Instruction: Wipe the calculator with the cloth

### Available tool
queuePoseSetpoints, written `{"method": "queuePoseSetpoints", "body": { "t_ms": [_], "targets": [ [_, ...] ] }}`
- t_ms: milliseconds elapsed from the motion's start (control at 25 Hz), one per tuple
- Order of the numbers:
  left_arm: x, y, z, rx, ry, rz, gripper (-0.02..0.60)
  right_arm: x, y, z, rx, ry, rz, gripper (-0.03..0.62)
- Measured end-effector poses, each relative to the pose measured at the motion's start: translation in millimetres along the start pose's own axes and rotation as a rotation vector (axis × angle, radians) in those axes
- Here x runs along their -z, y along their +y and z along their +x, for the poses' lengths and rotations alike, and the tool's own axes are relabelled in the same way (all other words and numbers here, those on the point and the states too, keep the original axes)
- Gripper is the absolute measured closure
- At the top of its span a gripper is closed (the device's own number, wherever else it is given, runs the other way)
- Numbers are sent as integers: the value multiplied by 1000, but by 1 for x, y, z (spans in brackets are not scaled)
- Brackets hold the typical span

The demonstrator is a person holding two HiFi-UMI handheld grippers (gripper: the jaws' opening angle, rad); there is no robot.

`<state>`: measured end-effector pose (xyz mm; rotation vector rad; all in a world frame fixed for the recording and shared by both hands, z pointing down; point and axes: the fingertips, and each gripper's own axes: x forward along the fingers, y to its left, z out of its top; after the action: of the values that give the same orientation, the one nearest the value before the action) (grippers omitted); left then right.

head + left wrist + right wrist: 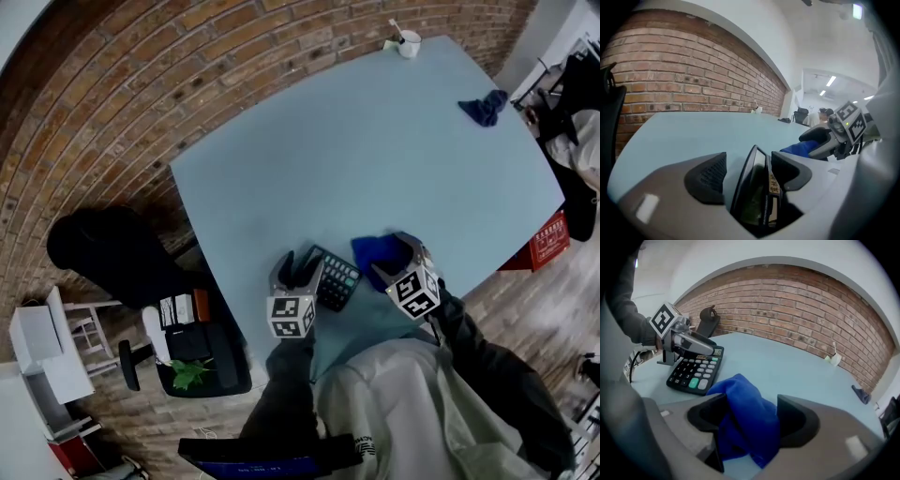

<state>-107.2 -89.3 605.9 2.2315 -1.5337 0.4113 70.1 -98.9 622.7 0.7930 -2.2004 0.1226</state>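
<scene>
Jaws stand apart on both, so best close the left gripper [749,171] squarely across the black desk calculator [693,371] between them, the right gripper [752,420] deep on the bunched blue cloth [740,394].

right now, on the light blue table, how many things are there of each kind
calculator: 1
cloths: 2, a blue cloth beside the calculator and a dark blue cloth near the far corner
white cup: 1
total: 4
</scene>
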Motion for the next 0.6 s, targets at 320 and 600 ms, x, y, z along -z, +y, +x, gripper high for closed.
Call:
{"method": "queuePoseSetpoints", "body": {
  "t_ms": [320,600],
  "targets": [
    [-1,-8,-3,65,-7,8,444,1,5,8,-48,-57,33,266],
    [-12,-19,-10,148,-98,-350,516,-4,27,8,-102,-37,-108,442]
  ]
}}
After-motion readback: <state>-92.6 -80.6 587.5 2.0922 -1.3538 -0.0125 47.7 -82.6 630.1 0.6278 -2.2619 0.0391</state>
